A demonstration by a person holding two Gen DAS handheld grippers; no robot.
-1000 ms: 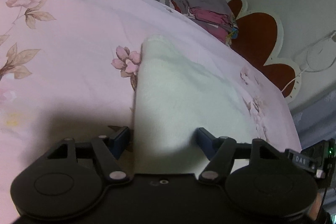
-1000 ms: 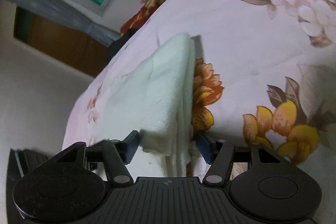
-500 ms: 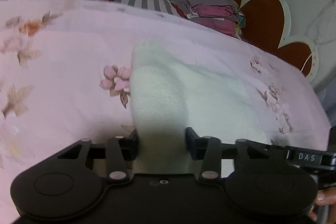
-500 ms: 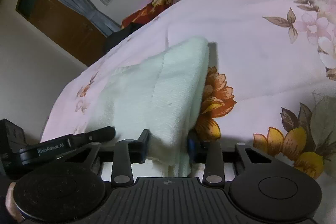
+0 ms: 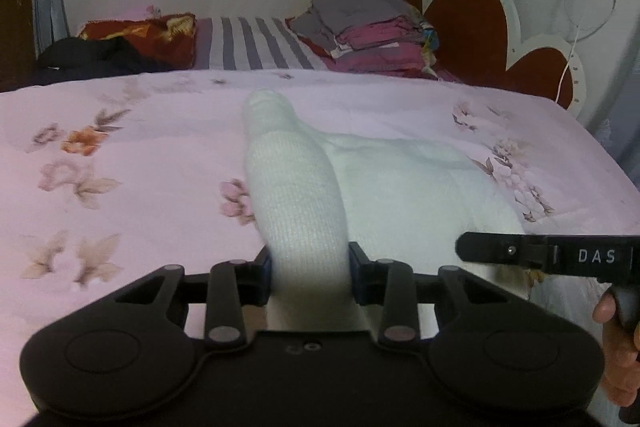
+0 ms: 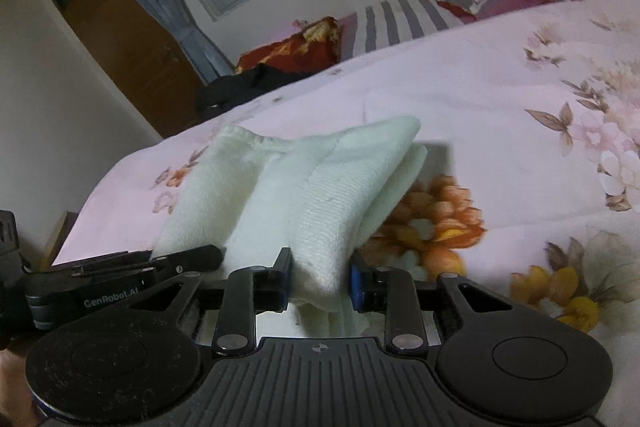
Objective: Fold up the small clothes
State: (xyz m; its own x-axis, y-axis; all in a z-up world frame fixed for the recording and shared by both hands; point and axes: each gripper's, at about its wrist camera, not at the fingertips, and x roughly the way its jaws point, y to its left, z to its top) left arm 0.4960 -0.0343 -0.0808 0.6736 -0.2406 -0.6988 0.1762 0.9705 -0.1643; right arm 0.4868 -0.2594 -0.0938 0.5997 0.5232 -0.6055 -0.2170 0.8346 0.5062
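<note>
A small pale mint-white knitted garment [image 5: 296, 195] lies on the pink floral bedspread [image 5: 120, 167]. My left gripper [image 5: 310, 267] is shut on its near left edge, and the cloth bunches up between the jaws. My right gripper [image 6: 320, 275] is shut on the near right edge of the same garment [image 6: 320, 187], which is lifted into folds. The right gripper's finger also shows at the right of the left wrist view [image 5: 520, 251], and the left gripper's finger shows at the left of the right wrist view [image 6: 160, 263].
A stack of folded grey and pink clothes [image 5: 376, 27] sits at the head of the bed next to a striped pillow [image 5: 256, 43] and a red patterned pillow [image 5: 152, 35]. A dark cloth [image 5: 92, 55] lies at far left. A red headboard [image 5: 480, 15] stands right.
Both grippers have closed on the garment's near edge and lifted it. The views have tilted up, and the window and wall now show.
</note>
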